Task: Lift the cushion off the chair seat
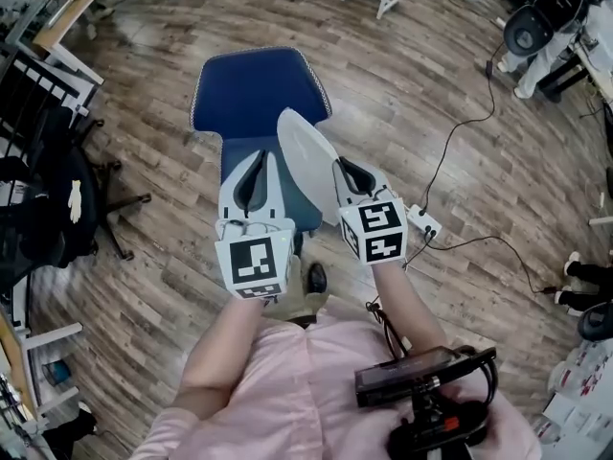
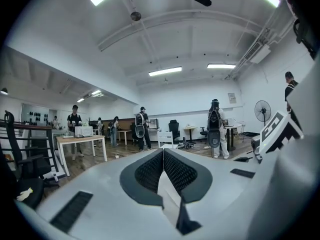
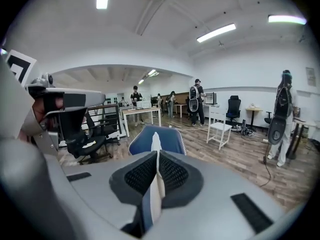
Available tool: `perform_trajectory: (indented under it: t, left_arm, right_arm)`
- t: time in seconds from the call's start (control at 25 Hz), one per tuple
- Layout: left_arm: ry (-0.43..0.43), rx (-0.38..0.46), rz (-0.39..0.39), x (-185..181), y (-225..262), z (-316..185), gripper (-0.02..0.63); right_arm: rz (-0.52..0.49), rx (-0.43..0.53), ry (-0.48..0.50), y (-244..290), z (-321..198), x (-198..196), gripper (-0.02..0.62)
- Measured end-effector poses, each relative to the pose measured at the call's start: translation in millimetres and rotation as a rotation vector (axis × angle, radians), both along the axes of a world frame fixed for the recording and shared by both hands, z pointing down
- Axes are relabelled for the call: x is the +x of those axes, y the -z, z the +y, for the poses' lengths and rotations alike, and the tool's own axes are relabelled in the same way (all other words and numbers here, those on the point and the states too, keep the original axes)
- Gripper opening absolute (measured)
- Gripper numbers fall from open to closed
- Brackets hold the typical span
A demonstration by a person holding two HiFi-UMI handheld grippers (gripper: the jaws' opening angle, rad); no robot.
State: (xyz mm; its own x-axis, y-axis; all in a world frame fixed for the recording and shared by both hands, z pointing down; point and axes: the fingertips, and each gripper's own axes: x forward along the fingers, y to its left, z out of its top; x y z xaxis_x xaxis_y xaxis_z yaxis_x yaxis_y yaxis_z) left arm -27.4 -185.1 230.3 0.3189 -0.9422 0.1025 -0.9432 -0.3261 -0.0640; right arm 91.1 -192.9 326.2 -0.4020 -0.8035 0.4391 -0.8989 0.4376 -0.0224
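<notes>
Cushion (image 1: 305, 156) edge is pinched in the right gripper (image 1: 352, 172): in the right gripper view the jaws are closed on a thin pale-and-blue strip that pokes up past the pads (image 3: 172, 174) toward 12 o'clock. The left gripper (image 1: 253, 182), at 9 o'clock of the right one, has its jaws pressed together with nothing sticking out beyond them; a pale sliver low between them is too unclear to name. From the right gripper outward, the cushion stands tilted on its edge, running toward 11 o'clock, its pale face turned up and seemingly clear of the chair seat (image 1: 233, 159). The blue backrest (image 1: 257, 89) lies beyond at 12 o'clock, and wood floor (image 1: 460, 190) spreads all round, with a power strip (image 1: 424, 222) and its cable at 3 o'clock. The lift looks mostly done, carried on one grip. Next, I judge, the right gripper should raise the cushion clear of the chair, holding firm so the thin edge does not slip; the left could take the far edge to steady it.
</notes>
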Motion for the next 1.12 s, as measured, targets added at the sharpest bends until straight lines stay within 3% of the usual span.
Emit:
perform_trajectory:
  t: [0.68, 1.12]
  left_arm:
    - [0.002, 0.135, 0.002, 11, 65, 16, 0.014]
    - [0.007, 0.173, -0.012, 16, 79, 13, 0.014]
  right_arm:
    - [-0.009, 0.241, 0.031, 109, 15, 0, 0.015]
    - [-0.008, 0.308, 0.031, 132, 13, 3, 0.014]
